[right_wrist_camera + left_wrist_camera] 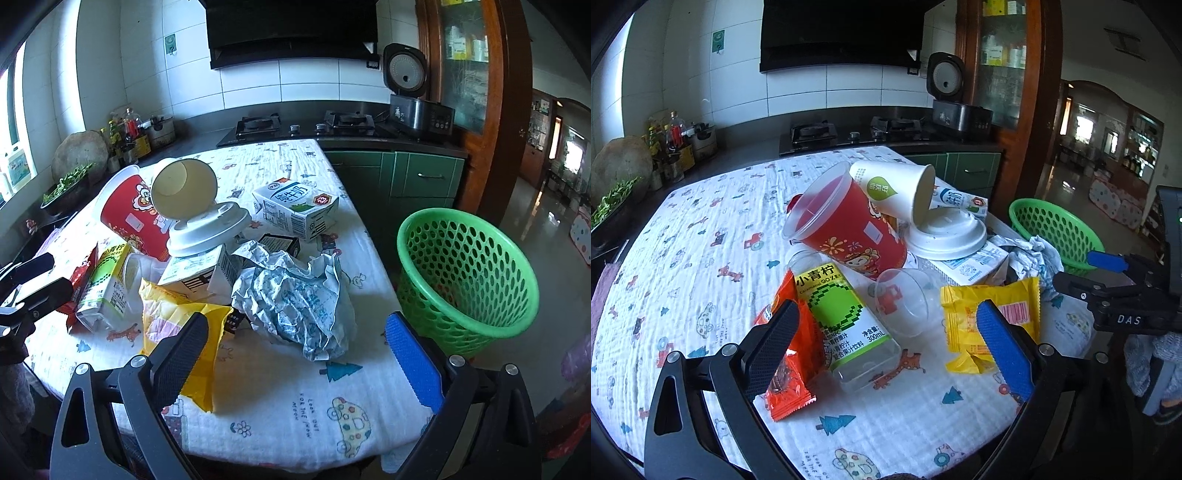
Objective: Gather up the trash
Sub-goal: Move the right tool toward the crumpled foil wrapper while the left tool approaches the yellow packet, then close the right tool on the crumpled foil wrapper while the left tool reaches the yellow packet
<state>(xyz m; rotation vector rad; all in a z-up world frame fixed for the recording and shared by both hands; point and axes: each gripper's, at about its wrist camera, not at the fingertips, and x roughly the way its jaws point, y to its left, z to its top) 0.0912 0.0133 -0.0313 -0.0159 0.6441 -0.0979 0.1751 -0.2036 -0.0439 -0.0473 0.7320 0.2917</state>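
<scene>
Trash is piled on a table with a printed cloth (pixel 701 236). My left gripper (pixel 886 343) is open, hovering over a green-label juice bottle (pixel 842 314), with an orange wrapper (pixel 790 365) under its left finger and a yellow wrapper (pixel 993 328) by its right one. Behind lie a red cup (pixel 849 229), a white paper cup (pixel 897 188), a white lid (pixel 949 232) and a clear plastic cup (pixel 908 302). My right gripper (pixel 295 354) is open too, just short of a crumpled paper (pixel 295 299). A milk carton (pixel 295 206) lies further back. The green basket (pixel 469 273) stands on the floor, right of the table.
A dark counter with a gas hob (pixel 306 125) and a rice cooker (pixel 417 96) runs behind the table. Bottles and a pot (pixel 144 133) stand at the counter's left. Green cabinets (pixel 406 177) sit close to the table's far right corner. Open floor lies beyond the basket.
</scene>
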